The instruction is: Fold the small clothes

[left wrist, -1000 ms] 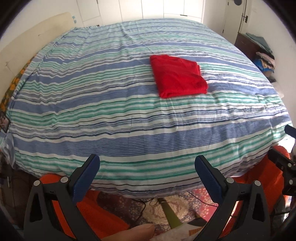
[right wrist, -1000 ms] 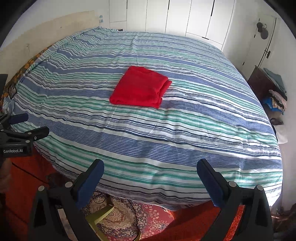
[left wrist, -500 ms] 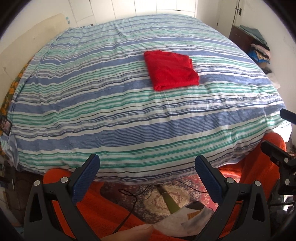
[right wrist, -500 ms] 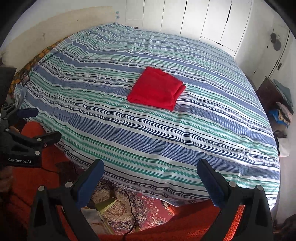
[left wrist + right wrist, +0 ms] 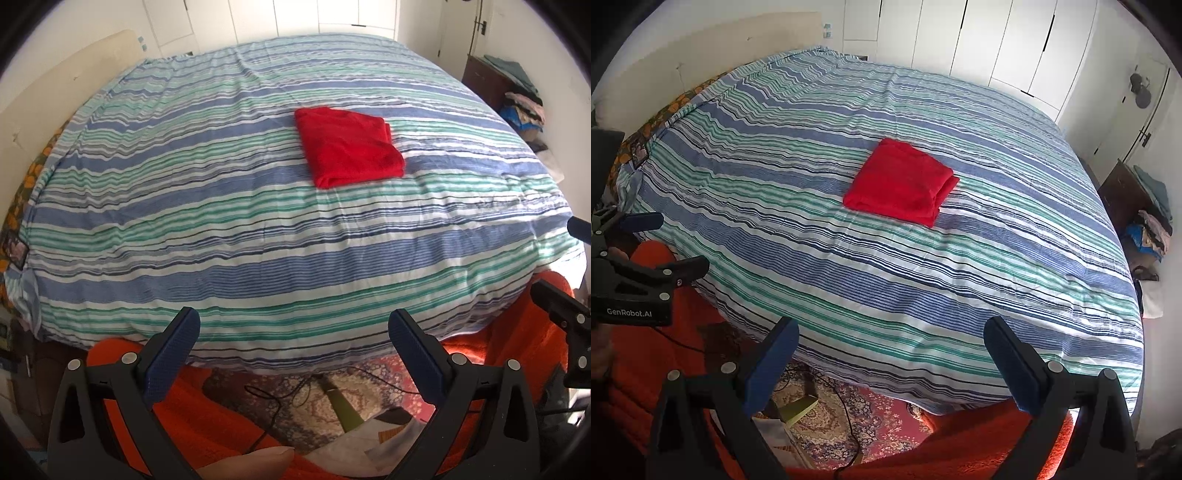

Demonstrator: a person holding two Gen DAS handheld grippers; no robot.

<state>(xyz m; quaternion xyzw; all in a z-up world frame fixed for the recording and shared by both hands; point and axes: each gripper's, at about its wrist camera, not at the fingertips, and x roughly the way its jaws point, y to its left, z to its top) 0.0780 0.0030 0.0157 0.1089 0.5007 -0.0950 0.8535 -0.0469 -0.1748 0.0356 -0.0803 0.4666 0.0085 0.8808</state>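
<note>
- Over on the far left, a cream headboard [image 5: 713, 44] stands against the wall, with a flowered orange pillowcase [image 5: 27, 184] peeking out beside it at the edge of the bed.
- Next comes the left gripper [image 5: 293, 341], held low at the foot of the bed; its two blue-padded fingers [image 5: 171, 354] stand wide apart with nothing between them.
- From the right wrist view, that same left gripper [image 5: 659, 242] shows at the left edge, a printed label on its black body, hanging off the near corner of the mattress.
- Across the middle spreads the striped bedcover [image 5: 221, 229], blue, green and white, smooth apart from fine creases.
- On it, a little right of centre and toward the far half, lies the red garment [image 5: 349, 146], folded into a neat, flat rectangle, folded edge thick along its right side; neither gripper is near it.
- Below the bed's near edge, a patterned rug [image 5: 849, 417] with a thin black cable [image 5: 280, 402] lies on the floor, and orange-red fabric [image 5: 221, 424] fills the bottom of both views.
- The right gripper [image 5: 892, 360] sits low as well, jaws spread wide and empty.
- Far right, a dark wooden cabinet [image 5: 1123, 192] carries a pile of clothes [image 5: 1150, 229], beside white wardrobe doors [image 5: 1015, 40].
</note>
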